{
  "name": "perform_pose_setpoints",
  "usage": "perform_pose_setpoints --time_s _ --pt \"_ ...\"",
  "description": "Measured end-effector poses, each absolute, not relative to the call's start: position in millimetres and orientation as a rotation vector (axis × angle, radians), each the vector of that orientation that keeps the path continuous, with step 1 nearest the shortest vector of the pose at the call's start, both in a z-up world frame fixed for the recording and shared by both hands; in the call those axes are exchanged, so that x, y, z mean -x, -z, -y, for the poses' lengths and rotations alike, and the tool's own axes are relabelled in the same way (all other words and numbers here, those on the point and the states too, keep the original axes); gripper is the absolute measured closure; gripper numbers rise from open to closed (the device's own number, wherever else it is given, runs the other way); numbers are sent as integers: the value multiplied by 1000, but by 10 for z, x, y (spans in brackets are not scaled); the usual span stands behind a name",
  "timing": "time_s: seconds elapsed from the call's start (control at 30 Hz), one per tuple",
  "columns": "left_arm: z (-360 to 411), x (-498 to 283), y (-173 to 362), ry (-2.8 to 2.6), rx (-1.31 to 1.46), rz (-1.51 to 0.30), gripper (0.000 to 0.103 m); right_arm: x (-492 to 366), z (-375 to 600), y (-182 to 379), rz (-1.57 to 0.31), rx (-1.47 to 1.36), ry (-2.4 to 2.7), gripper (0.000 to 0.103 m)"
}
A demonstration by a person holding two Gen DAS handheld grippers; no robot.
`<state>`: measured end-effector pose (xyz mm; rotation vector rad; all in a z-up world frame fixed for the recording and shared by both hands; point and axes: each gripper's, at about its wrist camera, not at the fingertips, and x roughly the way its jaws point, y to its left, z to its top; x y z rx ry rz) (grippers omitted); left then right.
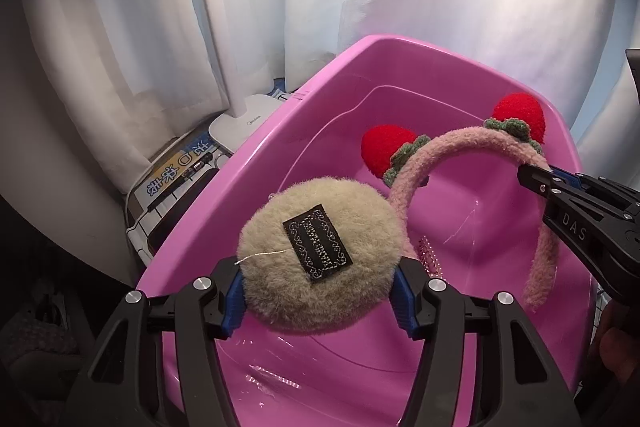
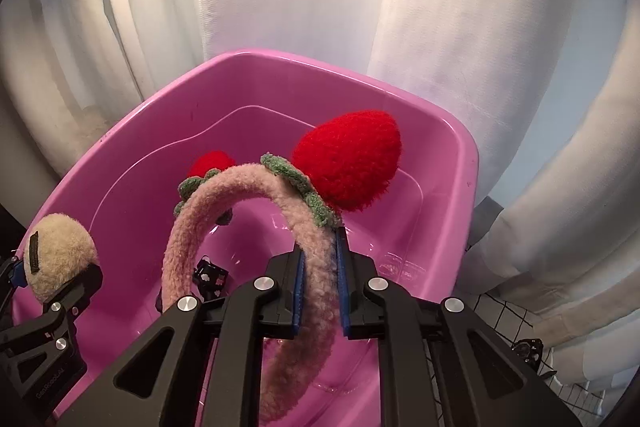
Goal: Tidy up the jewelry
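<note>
Left wrist: left gripper (image 1: 318,297) clamps puff (image 1: 320,251), right gripper (image 2: 320,289) clamps headband (image 2: 296,227); lower into tub (image 1: 248,171), release gently, clear of strawberries (image 2: 352,167).

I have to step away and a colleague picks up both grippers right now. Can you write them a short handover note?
Left gripper: closed on the beige fluffy puff, held over the pink tub.
Right gripper: pads around the pink strawberry headband, also above the tub; check the grip is firm.
Already in the tub: a sparkly pink clip and a small dark item on the bottom.
Done: both pieces brought over the tub.
Left: lower and release the puff and the headband inside. Whether more jewelry waits outside the tub is not visible.
</note>
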<state>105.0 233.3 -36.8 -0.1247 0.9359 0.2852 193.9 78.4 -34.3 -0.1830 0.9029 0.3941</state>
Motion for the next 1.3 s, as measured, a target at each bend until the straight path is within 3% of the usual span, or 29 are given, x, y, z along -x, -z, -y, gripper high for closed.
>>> perform_pose_setpoints --time_s 0.2,0.3,0.77,1.3 --pt "-2363 -1060 378 -287 136 -955 34 -1968 -921 393 -946 231 -403 69" --pt "-2385 -1024 358 -297 144 -943 14 -1909 -964 334 -909 253 -374 40" --pt "-2398 -885 247 -297 173 -924 11 -1832 -693 65 -869 153 -386 39" --pt "-1769 -447 -270 -144 128 -812 10 -838 393 -456 -725 -9 -359 39"
